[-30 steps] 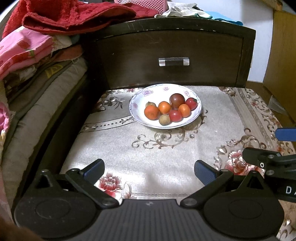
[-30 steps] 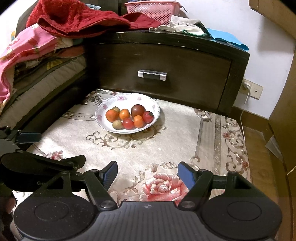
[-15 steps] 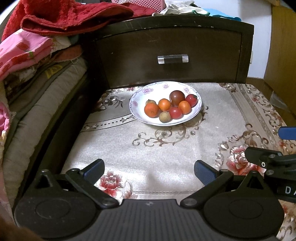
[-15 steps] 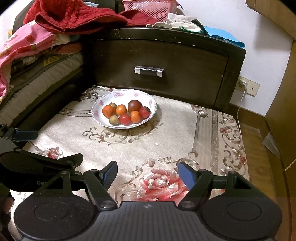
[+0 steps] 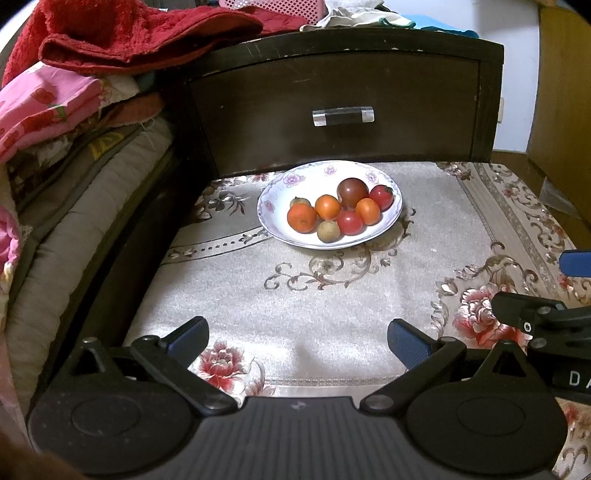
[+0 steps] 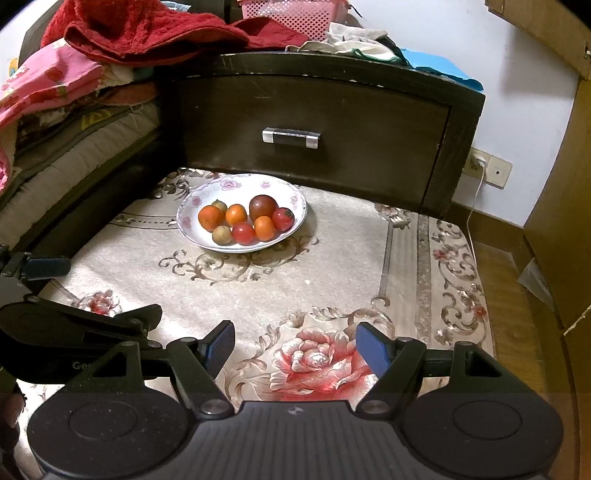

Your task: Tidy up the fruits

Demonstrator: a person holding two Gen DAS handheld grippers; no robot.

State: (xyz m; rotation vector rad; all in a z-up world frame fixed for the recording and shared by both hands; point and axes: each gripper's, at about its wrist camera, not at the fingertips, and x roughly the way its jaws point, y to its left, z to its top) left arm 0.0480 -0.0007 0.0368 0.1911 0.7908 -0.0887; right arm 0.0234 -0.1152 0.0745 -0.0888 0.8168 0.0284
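Note:
A white floral bowl (image 5: 275,201) (image 6: 192,205) sits on a patterned rug in front of a dark drawer unit. It holds several small fruits: oranges (image 5: 301,218) (image 6: 210,218), red tomatoes (image 5: 349,222) (image 6: 243,233), a dark plum (image 5: 352,188) (image 6: 263,207) and a brownish fruit (image 5: 328,231) (image 6: 222,235). My left gripper (image 5: 297,338) is open and empty, well short of the bowl. My right gripper (image 6: 295,347) is open and empty, nearer than the bowl and to its right.
The dark drawer unit (image 5: 343,118) (image 6: 291,136) stands right behind the bowl. Stacked bedding and a red towel (image 5: 122,33) lie at the left. A pink basket (image 6: 291,14) sits on top. A wall socket with cable (image 6: 480,162) and wooden furniture (image 6: 561,184) are at the right.
Both grippers have drifted slightly, so the bowl sits a little higher in the views. Nothing was grasped or moved.

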